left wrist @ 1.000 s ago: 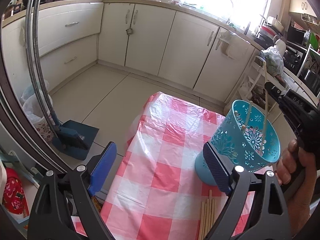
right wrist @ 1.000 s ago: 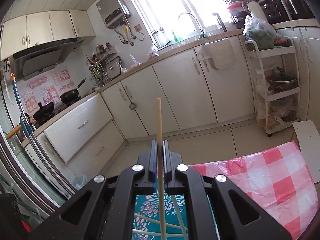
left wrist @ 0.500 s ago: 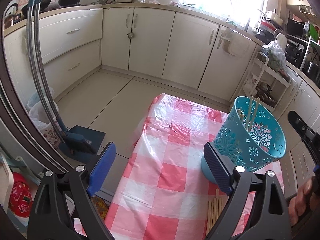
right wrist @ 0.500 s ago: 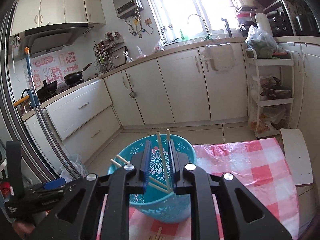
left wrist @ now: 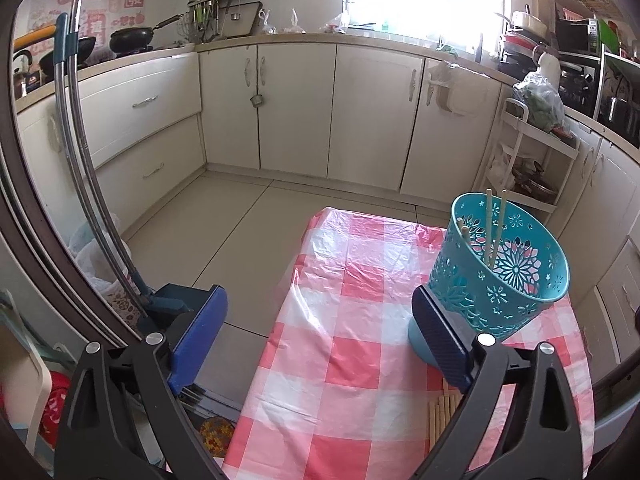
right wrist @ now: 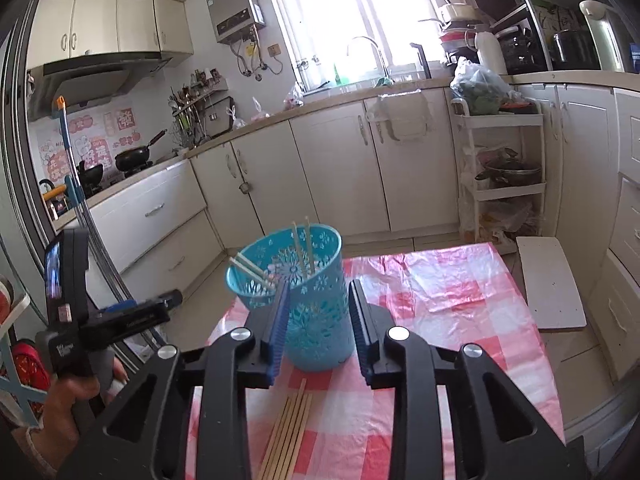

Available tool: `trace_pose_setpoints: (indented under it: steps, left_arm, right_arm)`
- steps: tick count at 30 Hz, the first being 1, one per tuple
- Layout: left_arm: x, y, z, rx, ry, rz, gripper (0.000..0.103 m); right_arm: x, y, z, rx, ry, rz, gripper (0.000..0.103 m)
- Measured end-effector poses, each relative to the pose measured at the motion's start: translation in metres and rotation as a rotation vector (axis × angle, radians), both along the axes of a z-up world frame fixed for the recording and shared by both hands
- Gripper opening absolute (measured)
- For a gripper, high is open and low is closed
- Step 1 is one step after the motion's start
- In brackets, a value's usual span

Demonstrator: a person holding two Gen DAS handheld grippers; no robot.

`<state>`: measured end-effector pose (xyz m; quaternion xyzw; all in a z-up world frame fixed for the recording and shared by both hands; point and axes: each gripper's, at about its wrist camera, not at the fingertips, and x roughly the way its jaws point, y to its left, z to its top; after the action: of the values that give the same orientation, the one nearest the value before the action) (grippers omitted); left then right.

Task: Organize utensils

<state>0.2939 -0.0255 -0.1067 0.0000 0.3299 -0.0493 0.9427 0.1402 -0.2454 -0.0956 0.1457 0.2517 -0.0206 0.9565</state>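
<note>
1. Right hand-held gripper (right wrist: 318,328) hangs empty over the bench (right wrist: 452,292), its jaws just opened partway; the loose chopsticks (right wrist: 290,428) lie just below and in front, long axis running away toward the basket (right wrist: 308,300).
2. Left hand-held gripper (left wrist: 320,344) gapes wide and empty, off the bench's left edge, farther from them.
3. Four chopsticks already stand in the basket; it blocks any overshoot.

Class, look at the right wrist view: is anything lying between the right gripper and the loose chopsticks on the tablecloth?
Nothing visible does. The loose chopsticks lie bare on the tablecloth just below the right gripper, whose empty jaws have just been opening. The basket stands beyond the chopsticks, not over them.
</note>
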Motion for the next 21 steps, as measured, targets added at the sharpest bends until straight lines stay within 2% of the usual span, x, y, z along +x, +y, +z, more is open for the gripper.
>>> trace_pose_setpoints:
  steps: [7,18,21]
  left_arm:
    - [-0.003,0.0,-0.002,0.031,-0.001,-0.008,0.091]
    - [-0.001,0.003,-0.013,0.028,0.069,-0.059,0.093]
    - [0.0,0.002,-0.017,0.043,0.084,-0.074,0.093]
  right_arm:
    - [-0.006,0.027,-0.058,0.017,0.209,0.065,0.029]
    - [0.015,0.051,-0.114,0.028,0.386,0.107,0.021]
    - [0.023,0.056,-0.123,-0.003,0.42,0.109,0.02]
